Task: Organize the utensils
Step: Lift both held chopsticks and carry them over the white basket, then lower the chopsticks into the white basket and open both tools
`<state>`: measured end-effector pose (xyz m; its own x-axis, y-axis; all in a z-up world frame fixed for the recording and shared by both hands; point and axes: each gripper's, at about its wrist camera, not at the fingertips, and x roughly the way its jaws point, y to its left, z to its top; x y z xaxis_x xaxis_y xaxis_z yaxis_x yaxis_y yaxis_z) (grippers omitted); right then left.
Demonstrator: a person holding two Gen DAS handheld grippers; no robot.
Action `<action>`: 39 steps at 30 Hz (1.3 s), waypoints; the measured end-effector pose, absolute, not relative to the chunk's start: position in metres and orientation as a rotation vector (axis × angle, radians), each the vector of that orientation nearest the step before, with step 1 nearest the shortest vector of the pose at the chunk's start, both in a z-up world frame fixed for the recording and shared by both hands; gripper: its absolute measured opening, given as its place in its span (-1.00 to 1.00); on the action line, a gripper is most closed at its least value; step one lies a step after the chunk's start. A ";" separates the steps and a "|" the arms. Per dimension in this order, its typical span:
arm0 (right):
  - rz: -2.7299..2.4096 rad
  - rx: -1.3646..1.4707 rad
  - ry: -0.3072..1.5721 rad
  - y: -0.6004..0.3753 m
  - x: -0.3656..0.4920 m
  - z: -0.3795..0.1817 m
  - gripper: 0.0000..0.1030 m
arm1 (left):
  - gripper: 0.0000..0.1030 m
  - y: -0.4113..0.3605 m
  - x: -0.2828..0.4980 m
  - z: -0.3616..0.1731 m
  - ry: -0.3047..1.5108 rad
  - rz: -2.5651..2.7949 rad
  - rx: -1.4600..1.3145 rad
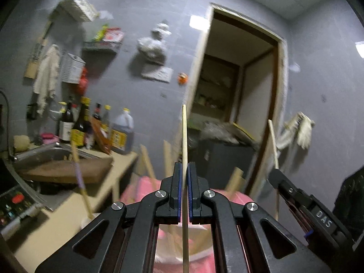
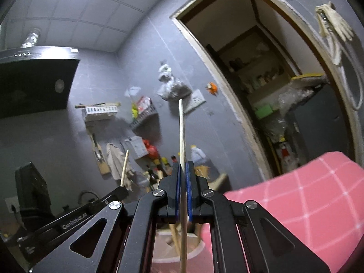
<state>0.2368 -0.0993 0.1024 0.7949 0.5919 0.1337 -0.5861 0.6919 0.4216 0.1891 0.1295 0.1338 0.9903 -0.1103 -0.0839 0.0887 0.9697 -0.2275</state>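
My left gripper (image 1: 184, 166) is shut on a pale wooden chopstick (image 1: 184, 136) that stands upright between its blue pads. My right gripper (image 2: 183, 165) is shut on a second chopstick (image 2: 181, 132), also upright. Each gripper shows in the other's view: the right one at the right of the left wrist view (image 1: 276, 175), the left one at the lower left of the right wrist view (image 2: 122, 190). Below both sits a pale round utensil holder (image 1: 195, 253) with several wooden utensils (image 1: 147, 163) in it. It also shows in the right wrist view (image 2: 198, 250).
A pink checked cloth (image 2: 295, 195) lies under the holder. A steel sink (image 1: 45, 157) with a wooden cutting board (image 1: 66, 170) is at the left, with sauce bottles (image 1: 79, 125) behind. An open doorway (image 1: 234, 91) is ahead. A range hood (image 2: 34, 84) hangs at the left.
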 end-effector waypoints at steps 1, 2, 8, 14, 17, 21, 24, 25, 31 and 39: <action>0.660 0.465 -0.003 -0.092 0.239 0.104 -0.94 | -0.95 0.139 0.189 0.136 0.081 -0.083 -0.230; 0.659 0.464 -0.023 -0.085 0.243 0.104 -0.94 | -0.95 0.150 0.192 0.136 0.063 -0.056 -0.243; 0.643 0.470 -0.064 -0.063 0.257 0.097 -0.94 | -0.95 0.196 0.212 0.130 0.021 0.035 -0.325; 0.602 0.435 -0.074 -0.053 0.263 0.081 -0.94 | -0.95 0.205 0.223 0.116 0.017 0.079 -0.330; 0.588 0.432 -0.060 -0.053 0.266 0.074 -0.94 | -0.95 0.198 0.226 0.107 0.032 0.087 -0.313; 0.591 0.421 -0.047 -0.052 0.266 0.069 -0.94 | -0.95 0.191 0.226 0.095 0.046 0.102 -0.297; 0.596 0.409 -0.041 -0.051 0.264 0.067 -0.94 | -0.95 0.189 0.224 0.086 0.060 0.103 -0.314; 0.597 0.407 -0.037 -0.052 0.264 0.066 -0.94 | -0.95 0.189 0.223 0.084 0.065 0.104 -0.323; 0.592 0.359 -0.008 -0.046 0.260 0.058 -0.94 | -0.95 0.180 0.219 0.075 0.083 0.102 -0.304; 0.589 0.318 0.034 -0.042 0.252 0.054 -0.94 | -0.93 0.170 0.211 0.066 0.117 0.073 -0.287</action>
<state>0.2516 -0.0425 0.0541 0.8322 0.5513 0.0586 -0.5409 0.7841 0.3042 0.2111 0.1701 0.0662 0.9905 0.0555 -0.1257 -0.0889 0.9566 -0.2774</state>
